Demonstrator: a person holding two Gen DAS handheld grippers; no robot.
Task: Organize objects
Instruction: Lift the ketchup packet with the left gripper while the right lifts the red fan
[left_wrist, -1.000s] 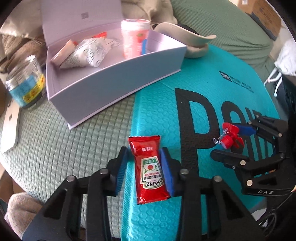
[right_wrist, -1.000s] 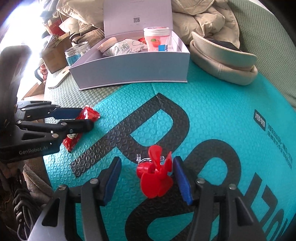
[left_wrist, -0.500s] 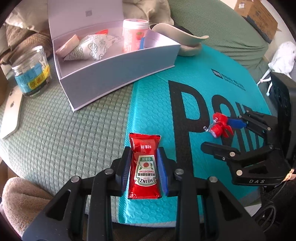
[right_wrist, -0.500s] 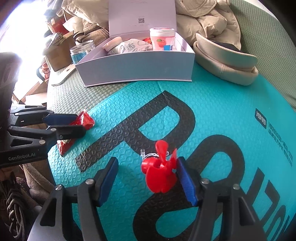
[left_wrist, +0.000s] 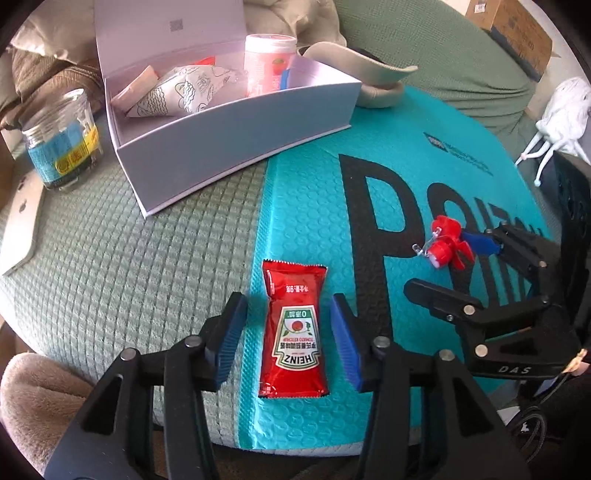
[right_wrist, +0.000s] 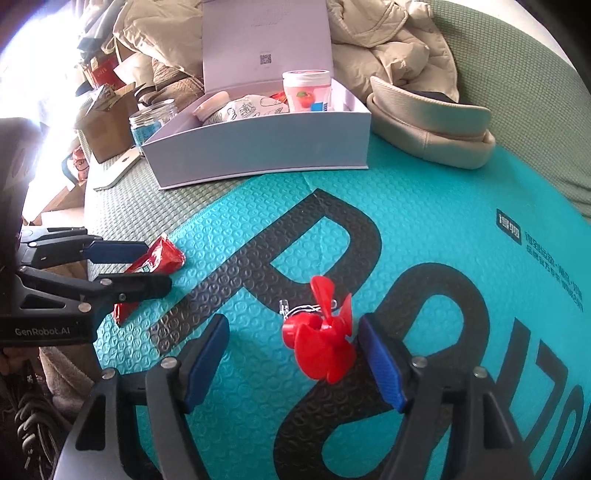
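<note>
A sage-green, waffle-textured cushioned surface (left_wrist: 122, 258) carries everything. Spread across it lies a teal embossed bubble mailer with large black lettering (left_wrist: 413, 122). A red Heinz ketchup sachet (left_wrist: 294, 332) lies flat on the mailer, and a small red plastic propeller toy (right_wrist: 320, 334) rests further along it. An open pale lilac cardboard box (left_wrist: 236, 136), a glass jar with a blue-and-yellow label (left_wrist: 61, 142) and a beige cap (right_wrist: 428, 123) also sit on the surface.

The ketchup packet (left_wrist: 293, 334) is lying on the mat (left_wrist: 306, 206) between the left gripper's (left_wrist: 288, 336) spread fingers, the little propeller (left_wrist: 445, 245) is sitting off to its right, and the open box (left_wrist: 236, 122) is sitting farther back with a jar (left_wrist: 61, 142) to its left.
</note>
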